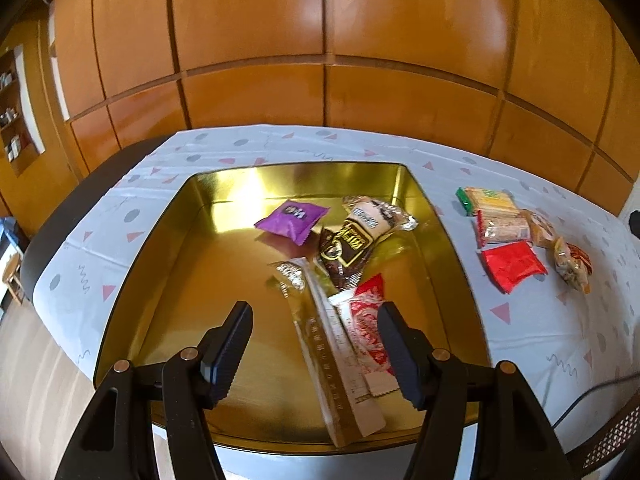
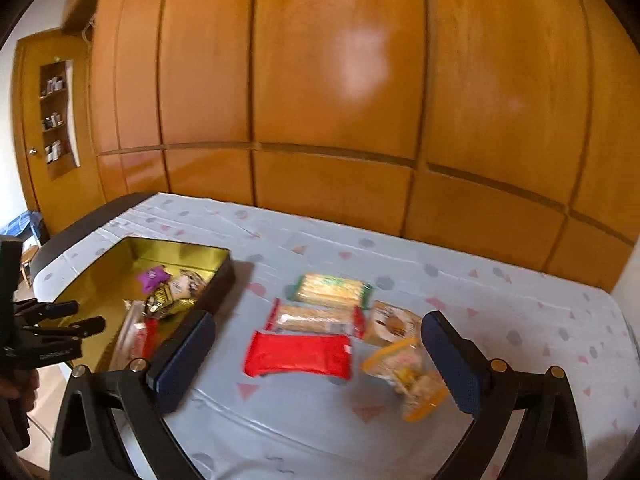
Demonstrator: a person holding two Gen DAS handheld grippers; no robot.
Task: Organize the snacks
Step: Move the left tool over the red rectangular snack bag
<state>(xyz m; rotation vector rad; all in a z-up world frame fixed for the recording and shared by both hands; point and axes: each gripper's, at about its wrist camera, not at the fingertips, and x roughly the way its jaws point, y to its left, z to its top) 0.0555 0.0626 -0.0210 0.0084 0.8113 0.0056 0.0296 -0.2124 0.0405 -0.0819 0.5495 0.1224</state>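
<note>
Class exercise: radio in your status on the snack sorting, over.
Left gripper and right gripper open, empty. Gold tin part filled; red packet and four more on the cloth. Nothing blocking.

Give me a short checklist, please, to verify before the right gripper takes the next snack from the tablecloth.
1. Right gripper jaws wide open and empty: ok.
2. Flat red foil packet lies free on the white patterned tablecloth, nothing on top: ok.
3. Orange-edged clear snack bag beside it is clear of the jaws: cannot tell, blurred.
4. Gold rectangular metal tin has bare floor for more: ok.
5. Left gripper empty, jaws open above the tin: ok.
6. Left gripper clear of the drop path: not ok.
</note>
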